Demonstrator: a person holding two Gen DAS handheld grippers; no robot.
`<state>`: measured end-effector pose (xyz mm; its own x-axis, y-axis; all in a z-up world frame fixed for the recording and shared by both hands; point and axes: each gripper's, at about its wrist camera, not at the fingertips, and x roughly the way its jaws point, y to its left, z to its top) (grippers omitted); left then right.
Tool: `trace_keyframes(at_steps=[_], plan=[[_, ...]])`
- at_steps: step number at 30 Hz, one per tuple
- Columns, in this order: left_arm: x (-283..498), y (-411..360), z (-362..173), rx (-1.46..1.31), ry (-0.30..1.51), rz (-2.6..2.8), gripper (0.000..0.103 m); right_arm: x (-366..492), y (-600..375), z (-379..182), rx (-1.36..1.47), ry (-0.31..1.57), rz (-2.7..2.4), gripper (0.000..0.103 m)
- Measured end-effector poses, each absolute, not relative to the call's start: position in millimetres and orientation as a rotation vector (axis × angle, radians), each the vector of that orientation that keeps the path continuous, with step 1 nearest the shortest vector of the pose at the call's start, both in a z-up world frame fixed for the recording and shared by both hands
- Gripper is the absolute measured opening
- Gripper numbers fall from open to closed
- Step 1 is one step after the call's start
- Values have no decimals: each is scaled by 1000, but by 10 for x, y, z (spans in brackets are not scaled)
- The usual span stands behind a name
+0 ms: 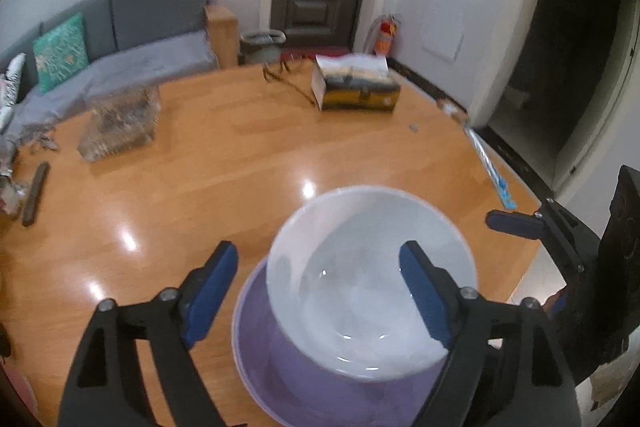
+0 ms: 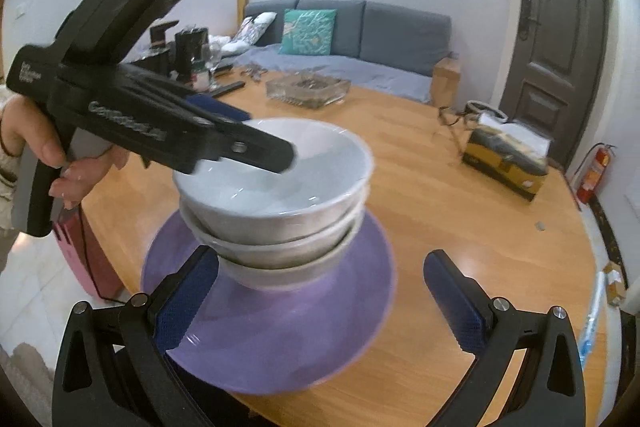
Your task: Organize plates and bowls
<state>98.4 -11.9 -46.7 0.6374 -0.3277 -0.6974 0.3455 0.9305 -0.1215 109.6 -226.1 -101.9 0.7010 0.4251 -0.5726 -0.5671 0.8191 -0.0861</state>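
Observation:
A stack of three white bowls stands on a purple plate near the table's front edge. In the left wrist view I look down into the top bowl on the plate. My left gripper is open, one finger outside the bowl's left rim and one finger over its inside. It also shows in the right wrist view, above the top bowl. My right gripper is open and empty, its jaws spread wide over the plate's near side.
The round wooden table holds a glass tray, a yellow and black box, glasses and a dark remote. Bottles and glasses crowd the far left. A grey sofa stands behind.

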Motion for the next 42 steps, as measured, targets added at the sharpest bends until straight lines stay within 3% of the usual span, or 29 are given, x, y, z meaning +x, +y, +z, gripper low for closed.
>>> trace_keyframes(at_steps=[17,20,22,42], plan=[[301,66,-4,37,420,-31,88,897,-2663,-422,-185,357,445,102],[219,100,2,26,384,-10,98,862,-2688,-340,-168,314,446,102],[174,123,7,21,363,5,100,834,-2692,-292,-155,287,445,102],[66,225,-60,-28,362,-4,101,747,-2640,-161,-140,221,444,102]])
